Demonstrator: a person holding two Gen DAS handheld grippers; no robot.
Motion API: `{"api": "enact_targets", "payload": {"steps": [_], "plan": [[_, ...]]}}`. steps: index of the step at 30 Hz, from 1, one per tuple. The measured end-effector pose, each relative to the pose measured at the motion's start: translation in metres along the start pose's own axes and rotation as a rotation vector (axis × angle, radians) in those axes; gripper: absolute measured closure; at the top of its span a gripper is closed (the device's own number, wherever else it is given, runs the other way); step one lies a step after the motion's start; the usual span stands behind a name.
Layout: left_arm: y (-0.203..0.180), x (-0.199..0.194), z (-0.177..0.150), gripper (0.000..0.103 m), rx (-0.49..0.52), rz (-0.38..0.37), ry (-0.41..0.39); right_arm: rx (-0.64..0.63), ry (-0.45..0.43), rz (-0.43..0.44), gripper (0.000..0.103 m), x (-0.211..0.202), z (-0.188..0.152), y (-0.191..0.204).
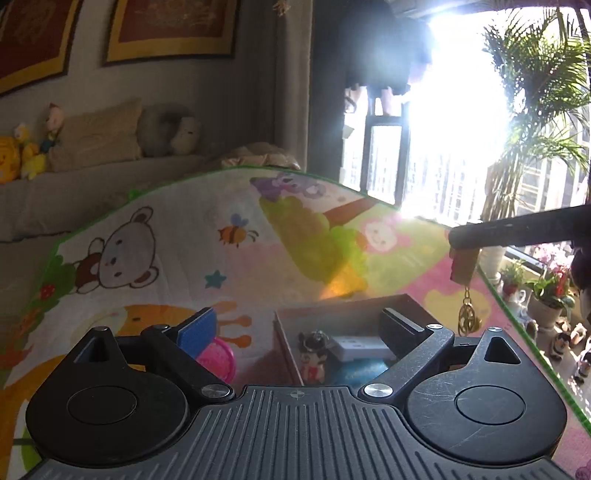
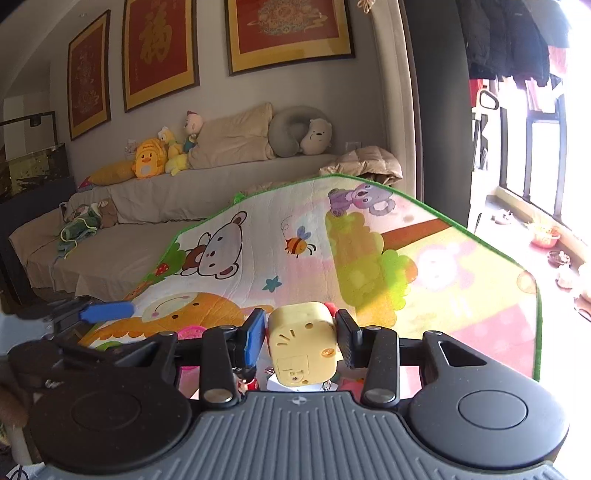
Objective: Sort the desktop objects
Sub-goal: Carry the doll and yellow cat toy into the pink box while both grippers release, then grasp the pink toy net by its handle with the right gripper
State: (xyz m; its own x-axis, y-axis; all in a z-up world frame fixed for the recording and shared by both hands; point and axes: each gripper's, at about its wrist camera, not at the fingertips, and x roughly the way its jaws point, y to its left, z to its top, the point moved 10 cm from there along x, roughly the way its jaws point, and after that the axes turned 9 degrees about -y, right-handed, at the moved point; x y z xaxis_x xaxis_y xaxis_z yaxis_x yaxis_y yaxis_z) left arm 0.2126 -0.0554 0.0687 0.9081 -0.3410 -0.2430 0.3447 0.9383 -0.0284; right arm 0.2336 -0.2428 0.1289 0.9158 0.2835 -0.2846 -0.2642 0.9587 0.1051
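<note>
Yellow toy (image 2: 302,341) clamped between right fingers (image 2: 255,334), left fingers (image 1: 197,328) apart over box (image 1: 343,314), perhaps cardboard

A grey wall (image 2: 369,96) carries three gold-framed red hangings (image 2: 288,29). Below it, a long sofa (image 2: 166,199) under a beige cover holds a beige pillow (image 2: 236,140), a grey neck cushion with a bear face (image 2: 303,133), and yellow plush toys (image 2: 151,158) toward its left end. A beige quilted jacket (image 2: 365,162) lies at the sofa's right end. A dark-framed window (image 1: 384,162) admits strong glare. A palm plant (image 1: 535,110) and potted flowers (image 1: 550,291) stand by the window. Dark clothes (image 2: 506,40) hang overhead.
</note>
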Motion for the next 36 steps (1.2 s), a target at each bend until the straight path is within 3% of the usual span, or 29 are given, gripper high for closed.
{"api": "enact_targets", "payload": {"steps": [6, 9, 14, 16, 21, 27, 30, 32, 36], "plan": [[0.022, -0.043, -0.069, 0.003, 0.076, 0.071, 0.085, -0.007, 0.075, -0.061, 0.061, 0.052, -0.015, -0.005], [0.041, -0.059, -0.094, 0.002, 0.109, 0.147, 0.101, 0.029, 0.094, -0.063, 0.053, 0.062, -0.02, -0.004], [0.082, -0.063, -0.105, 0.002, -0.008, 0.234, 0.109, 0.025, 0.127, -0.05, 0.049, 0.077, -0.017, 0.017], [0.093, -0.062, -0.109, 0.002, -0.049, 0.258, 0.116, 0.027, 0.168, -0.018, 0.042, 0.09, -0.022, 0.036], [0.105, -0.06, -0.119, 0.001, -0.12, 0.268, 0.138, -0.003, 0.28, 0.079, 0.017, 0.138, -0.046, 0.104], [0.11, -0.064, -0.124, 0.0, -0.17, 0.253, 0.138, -0.107, 0.48, 0.094, 0.016, 0.213, -0.099, 0.172], [0.111, -0.064, -0.124, 0.0, -0.186, 0.249, 0.134, -0.2, 0.529, 0.062, 0.016, 0.234, -0.121, 0.186], [0.109, -0.065, -0.125, 0.0, -0.183, 0.245, 0.132, -0.255, 0.535, 0.025, 0.019, 0.24, -0.13, 0.186], [0.104, -0.066, -0.125, 0.0, -0.166, 0.23, 0.125, -0.276, 0.476, 0.069, 0.02, 0.223, -0.122, 0.186]]}}
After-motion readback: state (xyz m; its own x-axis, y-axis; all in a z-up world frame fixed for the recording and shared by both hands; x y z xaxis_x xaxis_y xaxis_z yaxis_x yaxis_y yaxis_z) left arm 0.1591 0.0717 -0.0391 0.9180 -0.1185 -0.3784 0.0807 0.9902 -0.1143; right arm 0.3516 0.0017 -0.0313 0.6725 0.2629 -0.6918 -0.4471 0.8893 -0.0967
